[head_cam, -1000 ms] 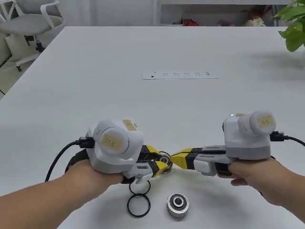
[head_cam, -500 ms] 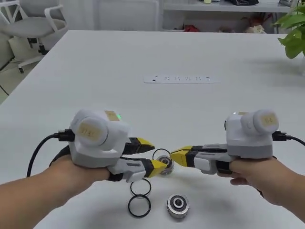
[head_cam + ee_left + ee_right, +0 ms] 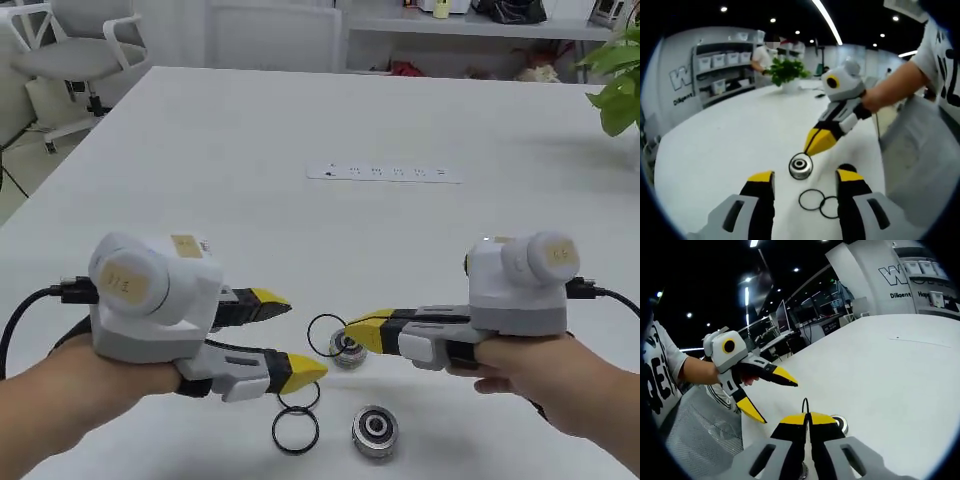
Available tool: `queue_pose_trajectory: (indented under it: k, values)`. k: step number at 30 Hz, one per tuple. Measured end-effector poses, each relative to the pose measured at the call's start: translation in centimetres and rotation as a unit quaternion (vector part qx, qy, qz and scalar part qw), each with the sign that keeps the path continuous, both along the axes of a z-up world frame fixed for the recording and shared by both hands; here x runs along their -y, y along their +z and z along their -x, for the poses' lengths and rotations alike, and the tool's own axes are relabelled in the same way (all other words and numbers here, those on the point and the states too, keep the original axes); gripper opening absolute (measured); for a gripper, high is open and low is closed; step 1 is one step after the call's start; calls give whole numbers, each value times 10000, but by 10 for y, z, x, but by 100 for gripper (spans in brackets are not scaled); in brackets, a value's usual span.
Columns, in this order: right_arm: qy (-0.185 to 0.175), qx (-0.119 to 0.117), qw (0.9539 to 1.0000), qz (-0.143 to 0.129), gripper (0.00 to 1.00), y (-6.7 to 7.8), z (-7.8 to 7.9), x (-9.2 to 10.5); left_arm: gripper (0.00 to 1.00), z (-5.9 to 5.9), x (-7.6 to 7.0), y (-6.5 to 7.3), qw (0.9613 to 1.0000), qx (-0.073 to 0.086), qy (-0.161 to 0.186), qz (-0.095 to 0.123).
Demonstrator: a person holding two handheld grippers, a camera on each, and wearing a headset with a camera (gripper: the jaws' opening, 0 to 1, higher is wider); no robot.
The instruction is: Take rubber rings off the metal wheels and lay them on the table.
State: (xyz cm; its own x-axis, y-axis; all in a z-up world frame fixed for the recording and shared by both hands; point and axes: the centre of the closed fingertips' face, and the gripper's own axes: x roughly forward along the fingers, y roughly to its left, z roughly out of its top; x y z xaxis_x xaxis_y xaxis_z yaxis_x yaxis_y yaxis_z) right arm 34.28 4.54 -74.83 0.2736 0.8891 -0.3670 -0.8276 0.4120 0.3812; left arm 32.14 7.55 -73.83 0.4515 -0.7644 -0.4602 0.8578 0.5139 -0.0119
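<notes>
My right gripper (image 3: 352,333) is shut on a thin black rubber ring (image 3: 322,336), which it holds just above a small metal wheel (image 3: 348,348) on the white table. In the right gripper view the ring (image 3: 805,404) stands edge-on above the closed jaws, with the wheel (image 3: 840,424) just beyond. My left gripper (image 3: 289,335) is open to the left of the wheel, with nothing between its jaws. A second metal wheel (image 3: 375,431) stands near the front edge. Two loose black rings (image 3: 296,396) (image 3: 294,430) lie beside it. In the left gripper view the wheel (image 3: 800,166) sits between my open jaws' tips.
A white power strip (image 3: 385,172) lies mid-table. A green plant (image 3: 620,60) stands at the far right, and an office chair (image 3: 70,50) is beyond the table's left edge. Black cables trail from both grippers.
My left gripper has opened and drawn back to the left, away from the wheel. The right gripper stays put, with the ring now in its jaws.
</notes>
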Motion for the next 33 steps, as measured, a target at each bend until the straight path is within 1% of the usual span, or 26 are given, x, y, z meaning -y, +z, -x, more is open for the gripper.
queue_pose_trajectory:
  k: [5,8,15,17,18,23,25,33]
  values:
    - [127,-49,9999,22,0,-3,7,-8,52,5,-12,0,10000,3,87,0]
    - [209,-136,9997,19,0,-6,14,-14,53,9,-19,-2,9999,13,128,-50]
    - [414,-259,9988,95,0,-14,26,-25,57,16,-31,-6,9996,-50,269,-46]
    - [453,-323,9984,103,0,-17,30,-27,57,17,-34,-7,9995,-60,303,-52]
    - [437,-440,9981,56,0,-18,31,-28,56,18,-36,-7,9994,-63,328,-52]
    - [402,-645,9971,48,0,-25,32,-29,56,20,-41,-9,9991,-103,397,-45]
    - [374,-779,9963,24,0,-28,33,-28,56,21,-42,-11,9991,-123,408,-49]
    - [300,-1015,9944,74,0,-38,35,-25,56,22,-42,-13,9989,-168,436,-52]
